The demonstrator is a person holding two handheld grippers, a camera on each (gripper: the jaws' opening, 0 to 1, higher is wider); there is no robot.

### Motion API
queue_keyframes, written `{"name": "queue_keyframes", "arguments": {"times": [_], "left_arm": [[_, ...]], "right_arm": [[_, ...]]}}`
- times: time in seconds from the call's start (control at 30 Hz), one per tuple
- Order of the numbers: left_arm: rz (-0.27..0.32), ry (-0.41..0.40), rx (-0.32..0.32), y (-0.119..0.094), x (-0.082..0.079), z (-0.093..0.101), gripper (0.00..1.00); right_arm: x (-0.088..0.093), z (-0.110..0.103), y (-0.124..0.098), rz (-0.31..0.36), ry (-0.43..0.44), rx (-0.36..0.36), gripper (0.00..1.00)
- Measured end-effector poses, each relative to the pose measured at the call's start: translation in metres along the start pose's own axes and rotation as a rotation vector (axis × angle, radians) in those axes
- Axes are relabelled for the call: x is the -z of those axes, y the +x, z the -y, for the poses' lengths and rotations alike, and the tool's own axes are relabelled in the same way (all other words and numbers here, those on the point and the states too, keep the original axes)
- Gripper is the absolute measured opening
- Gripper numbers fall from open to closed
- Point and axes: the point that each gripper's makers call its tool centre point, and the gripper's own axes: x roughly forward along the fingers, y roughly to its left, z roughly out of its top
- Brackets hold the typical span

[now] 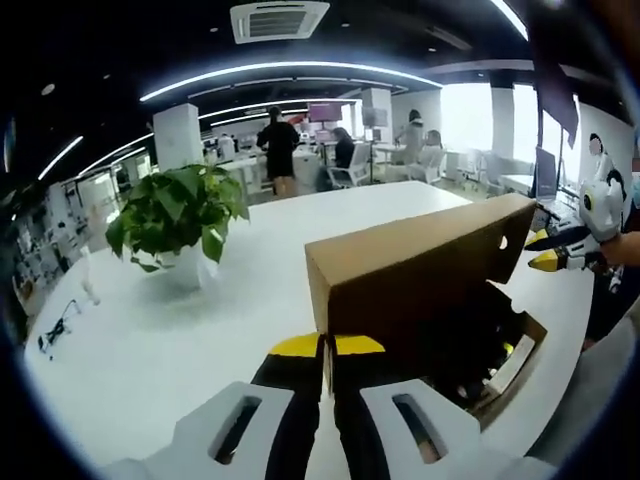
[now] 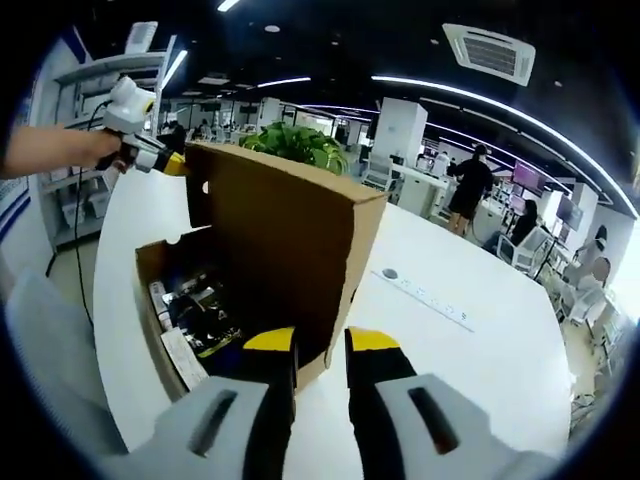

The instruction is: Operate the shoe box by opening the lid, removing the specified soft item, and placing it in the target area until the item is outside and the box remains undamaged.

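left gripper (image 1: 327,346): yellow-tipped jaws pinch the near corner edge of the lid, card caught between the tips. it also shows at the top left of the right gripper view, held in a hand.
right gripper (image 2: 321,342): jaws close on the opposite lid edge with card between them; it also shows at the right of the left gripper view.
bench (image 1: 150,340): large white top; box sits near one edge of it.
lid (image 2: 290,230): raised steeply, hinged along the far side, held at both ends.
box (image 2: 150,270): open brown card, on the bench near the person.
item: dark contents lie inside the box (image 2: 195,300), glossy, with a white slip; which piece is the soft one i cannot tell.
risk: judged, pulling the two ends unevenly could twist or tear the lid at its hinge; pushing it further back could tip the light box or slide it off the near edge.
risk two: both grippers are busy, so letting go of one end may let the lid fall over the contents.
around: plant (image 1: 180,215) in a white pot stands well apart, behind the box; power strip (image 2: 425,297) lies on the bench beside it.
in the way: the lid itself, leaning over the opening.
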Motion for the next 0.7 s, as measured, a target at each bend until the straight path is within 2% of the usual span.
{"name": "queue_keyframes", "arguments": {"times": [0.3,0.7], "left_arm": [[0.006,-0.004,-0.003,0.007,-0.006,-0.004,0.00],[0.010,-0.014,-0.002,0.015,-0.012,-0.007,0.00]], "right_arm": [[0.019,0.007,0.015,-0.041,-0.008,0.000,0.12],[0.032,0.012,0.038,-0.082,-0.005,-0.013,0.09]]}}
